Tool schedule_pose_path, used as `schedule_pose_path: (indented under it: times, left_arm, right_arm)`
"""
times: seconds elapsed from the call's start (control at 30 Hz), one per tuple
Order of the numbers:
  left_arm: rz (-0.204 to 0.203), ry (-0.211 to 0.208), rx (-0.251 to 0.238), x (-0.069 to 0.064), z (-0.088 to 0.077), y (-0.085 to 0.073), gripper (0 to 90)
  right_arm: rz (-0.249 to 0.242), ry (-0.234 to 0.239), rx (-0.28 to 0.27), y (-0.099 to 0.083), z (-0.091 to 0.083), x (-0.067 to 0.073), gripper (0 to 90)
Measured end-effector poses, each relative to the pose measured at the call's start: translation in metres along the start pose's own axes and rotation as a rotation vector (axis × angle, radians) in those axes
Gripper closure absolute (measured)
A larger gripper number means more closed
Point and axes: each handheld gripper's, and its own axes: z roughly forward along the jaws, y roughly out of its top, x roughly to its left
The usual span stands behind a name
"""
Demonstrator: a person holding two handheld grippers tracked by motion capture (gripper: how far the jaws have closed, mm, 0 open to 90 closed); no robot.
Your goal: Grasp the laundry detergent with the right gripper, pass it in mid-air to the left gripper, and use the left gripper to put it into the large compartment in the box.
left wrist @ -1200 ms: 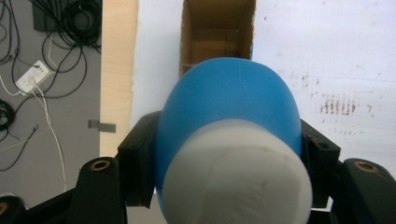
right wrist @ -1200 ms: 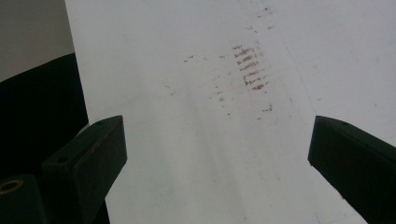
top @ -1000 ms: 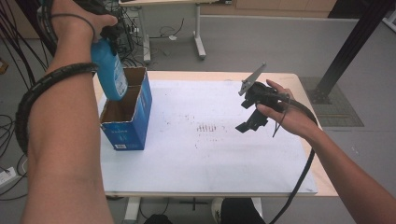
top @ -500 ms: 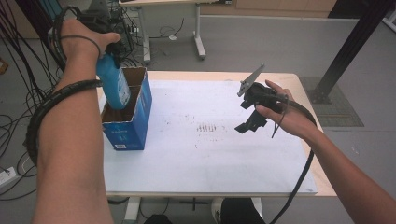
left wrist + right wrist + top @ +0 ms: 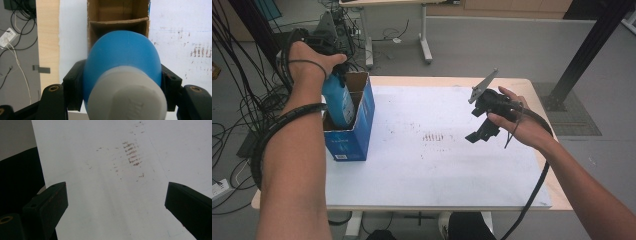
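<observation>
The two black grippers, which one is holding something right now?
The left gripper: its jaws clamp a blue plastic bottle with a white cap over the blue cardboard box. The right gripper hangs open above the white table, nothing between its jaws.

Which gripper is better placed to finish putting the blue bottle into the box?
Left: the left gripper already clamps the blue bottle over the box; the right gripper hangs open above the table.

Blue bottle (image 5: 122, 62) between jaws, above box (image 5: 117, 22)
</observation>
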Motion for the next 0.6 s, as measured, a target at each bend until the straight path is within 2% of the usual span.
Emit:
schedule_pose_path:
  times: [0.6]
  left_arm:
    - [0.019, -0.002, 0.024, 0.0, 0.054, -0.009, 36.9]
  right_arm:
    - [-0.003, -0.004, 0.021, 0.0, 0.004, 0.003, 4.6]
